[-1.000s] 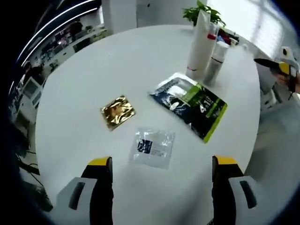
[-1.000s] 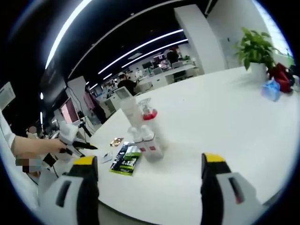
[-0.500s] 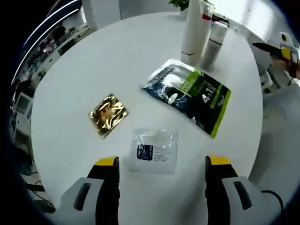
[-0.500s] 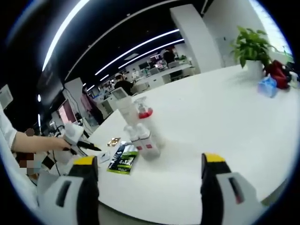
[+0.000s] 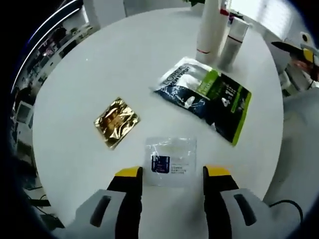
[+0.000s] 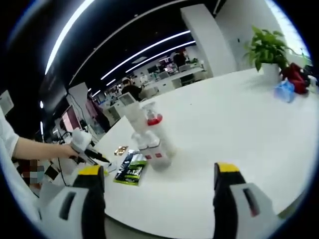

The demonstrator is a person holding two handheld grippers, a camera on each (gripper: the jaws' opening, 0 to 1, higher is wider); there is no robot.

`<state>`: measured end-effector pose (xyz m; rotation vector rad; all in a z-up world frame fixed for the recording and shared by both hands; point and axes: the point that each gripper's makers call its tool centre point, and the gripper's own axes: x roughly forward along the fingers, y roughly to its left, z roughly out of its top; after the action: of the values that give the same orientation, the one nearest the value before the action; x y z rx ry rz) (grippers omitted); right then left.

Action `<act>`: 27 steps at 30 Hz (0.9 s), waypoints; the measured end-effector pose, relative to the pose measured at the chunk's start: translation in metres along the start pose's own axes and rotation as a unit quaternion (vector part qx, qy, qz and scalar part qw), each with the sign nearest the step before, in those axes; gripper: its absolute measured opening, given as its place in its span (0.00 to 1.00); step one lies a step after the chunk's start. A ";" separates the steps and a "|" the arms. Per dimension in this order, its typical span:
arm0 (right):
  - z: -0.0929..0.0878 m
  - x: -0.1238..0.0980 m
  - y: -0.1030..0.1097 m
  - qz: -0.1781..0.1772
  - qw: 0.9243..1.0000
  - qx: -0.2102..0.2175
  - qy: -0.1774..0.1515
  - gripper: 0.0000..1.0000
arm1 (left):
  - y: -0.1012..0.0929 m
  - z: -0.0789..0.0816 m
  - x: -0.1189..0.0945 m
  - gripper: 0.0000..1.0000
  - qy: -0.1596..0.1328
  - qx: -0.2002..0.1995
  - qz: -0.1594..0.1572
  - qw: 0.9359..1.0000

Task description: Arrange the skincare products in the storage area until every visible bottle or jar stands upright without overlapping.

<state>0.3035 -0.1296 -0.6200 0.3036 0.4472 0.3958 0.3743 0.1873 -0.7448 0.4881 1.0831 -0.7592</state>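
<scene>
Early stage judged: upright bottles (image 5: 212, 27) are grouped near the white table's (image 5: 75, 74) far edge, clear sachet (image 5: 171, 160) lies flat between the spread, empty left gripper (image 5: 171, 174) jaws; right gripper (image 6: 157, 174) is held open, empty.

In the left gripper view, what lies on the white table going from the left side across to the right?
Gold foil sachet → clear plastic sachet → dark blue and green pouch, with the two upright bottles standing behind it at the far edge.
</scene>
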 end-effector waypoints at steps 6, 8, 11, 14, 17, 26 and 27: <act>0.000 0.001 0.001 0.001 1.000 0.000 0.000 0.91 | 0.001 0.002 -0.001 0.37 0.001 -0.013 0.005 1.000; 0.001 0.000 0.000 0.001 1.000 0.000 0.000 0.91 | 0.002 0.002 -0.001 0.37 0.000 -0.026 0.006 1.000; 0.001 -0.001 -0.001 -0.001 1.000 0.001 -0.002 0.91 | 0.002 0.003 -0.005 0.36 -0.001 -0.073 0.009 0.997; 0.001 -0.002 -0.003 -0.002 1.000 0.003 -0.002 0.91 | 0.000 0.004 -0.012 0.36 -0.010 -0.106 0.017 0.994; 0.000 -0.002 -0.003 -0.002 1.000 0.005 -0.002 0.91 | -0.001 0.001 -0.018 0.36 -0.017 -0.170 0.033 0.985; 0.000 0.002 -0.002 0.004 1.000 0.007 -0.003 0.91 | -0.013 -0.001 -0.027 0.36 -0.074 -0.323 0.047 0.942; 0.000 0.002 -0.002 0.004 1.000 0.007 -0.004 0.91 | -0.015 0.000 -0.027 0.36 -0.078 -0.331 0.049 0.939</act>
<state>0.3055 -0.1306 -0.6210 0.3207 0.4416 0.3993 0.3558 0.1859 -0.7198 -0.0938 1.0808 -0.3028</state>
